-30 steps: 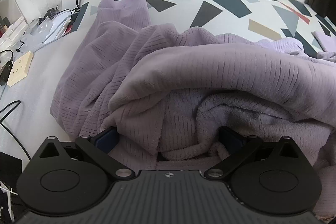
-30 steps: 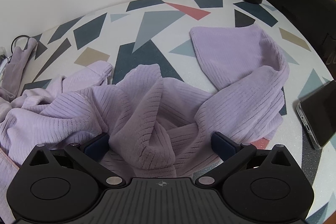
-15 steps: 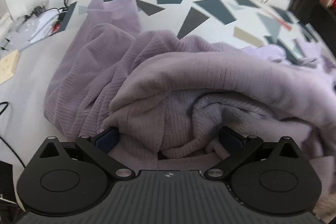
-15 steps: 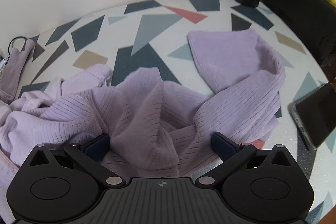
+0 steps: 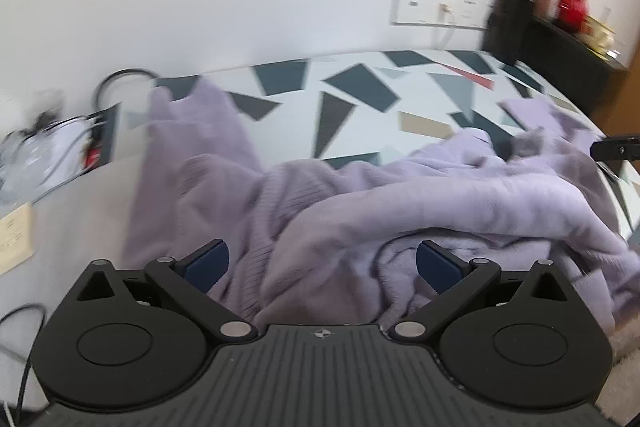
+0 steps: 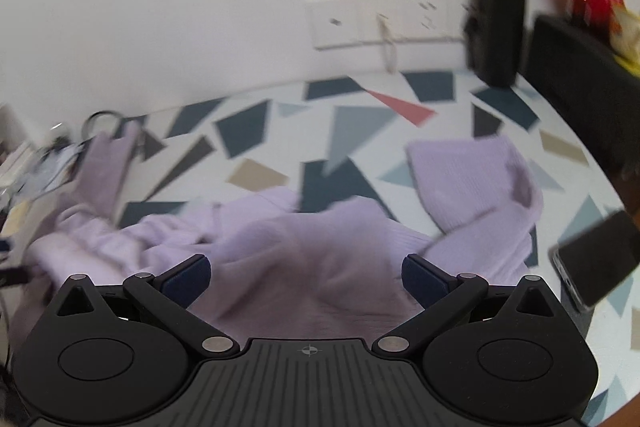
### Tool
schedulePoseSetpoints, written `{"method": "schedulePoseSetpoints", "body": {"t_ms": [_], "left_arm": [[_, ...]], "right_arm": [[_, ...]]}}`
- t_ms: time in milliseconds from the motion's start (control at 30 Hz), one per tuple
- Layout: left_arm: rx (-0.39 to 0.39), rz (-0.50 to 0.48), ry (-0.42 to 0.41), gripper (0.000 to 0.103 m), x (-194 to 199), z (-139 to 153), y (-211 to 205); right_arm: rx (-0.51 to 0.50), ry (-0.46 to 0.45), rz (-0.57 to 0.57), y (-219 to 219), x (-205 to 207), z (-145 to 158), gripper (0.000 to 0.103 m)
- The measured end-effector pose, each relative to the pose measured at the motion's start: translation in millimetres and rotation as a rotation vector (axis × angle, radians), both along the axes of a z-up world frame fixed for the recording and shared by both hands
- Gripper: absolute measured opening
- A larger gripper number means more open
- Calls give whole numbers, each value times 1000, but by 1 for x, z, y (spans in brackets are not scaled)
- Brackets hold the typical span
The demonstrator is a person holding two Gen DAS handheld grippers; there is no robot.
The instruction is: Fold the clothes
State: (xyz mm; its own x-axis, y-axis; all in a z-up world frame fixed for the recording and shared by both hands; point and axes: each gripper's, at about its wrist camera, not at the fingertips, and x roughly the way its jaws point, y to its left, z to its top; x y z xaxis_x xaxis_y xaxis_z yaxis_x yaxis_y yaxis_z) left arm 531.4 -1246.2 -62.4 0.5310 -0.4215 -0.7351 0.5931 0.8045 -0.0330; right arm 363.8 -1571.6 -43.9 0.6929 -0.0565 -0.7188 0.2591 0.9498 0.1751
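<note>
White wall backs a tabletop (image 6: 256, 131) patterned with dark triangles. One lilac ribbed garment (image 5: 400, 211) lies crumpled across it, one sleeve (image 6: 472, 183) spread far right. One left gripper (image 5: 322, 263) and one right gripper (image 6: 306, 273): jaws of both wide apart, fabric bunched between, nothing clamped. One phone (image 6: 596, 259) lies at right; one black bottle (image 6: 496, 23) stands by the wall. Both views blurred.

I see soft ribbed knit cloth in the lilac garment (image 5: 420, 199). My left gripper (image 5: 322, 263) looks matt black plastic. The phone (image 6: 596, 255) screen shines glossy.
</note>
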Motion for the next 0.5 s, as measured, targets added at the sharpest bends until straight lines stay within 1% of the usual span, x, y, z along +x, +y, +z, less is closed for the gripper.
{"method": "schedulePoseSetpoints", "body": {"t_ms": [67,167,300,400,433,500], "left_arm": [[3,-36,-4,96,1,-4,-3],[-1,-80,22,91,8,-11,-4],[-15,-128,29,91,14,-14,-1],[-6,-170,24,91,15,-16,1],[1,-183,21,91,15,-17,1],[13,-208,15,91,15,-20,1]], "right_arm": [[-21,-20,33,13,-6,10,99],[-60,-3,86,37,-14,13,94],[-65,36,122,67,-24,9,88],[-106,60,144,90,-27,-1,84],[-140,79,147,98,-25,-5,80],[-200,120,152,109,-20,-15,66]]}}
